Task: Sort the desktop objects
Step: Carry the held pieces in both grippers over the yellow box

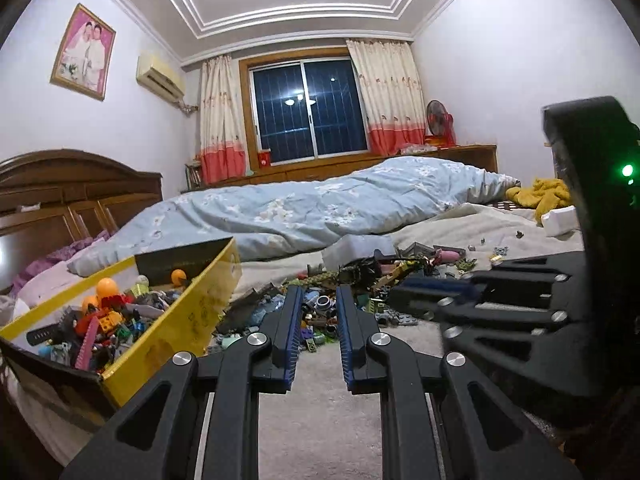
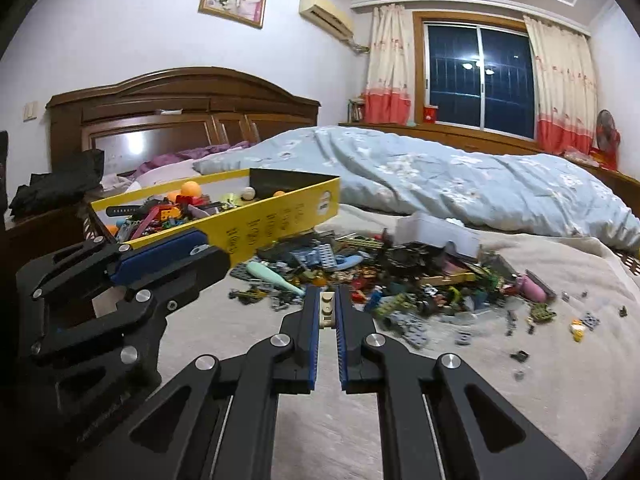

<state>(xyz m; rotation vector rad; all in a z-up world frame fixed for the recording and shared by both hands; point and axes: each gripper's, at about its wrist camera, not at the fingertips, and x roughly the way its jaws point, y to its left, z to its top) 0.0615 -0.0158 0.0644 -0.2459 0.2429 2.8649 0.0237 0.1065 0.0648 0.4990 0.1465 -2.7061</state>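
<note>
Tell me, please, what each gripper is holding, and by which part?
The right gripper pinches a small beige building brick by its two long sides. The left gripper holds nothing.

I see a small tan studded brick clamped lengthwise between the jaws of my right gripper, studs facing up, lifted clear of the bed. At twelve to two o'clock from it sprawls the loose pile of mixed toy bricks, grey, green, blue and pink, with stray pieces scattered out toward three o'clock. At ten o'clock the yellow cardboard box sits open and tilted, already part-filled with colourful bricks and several orange balls.
</note>
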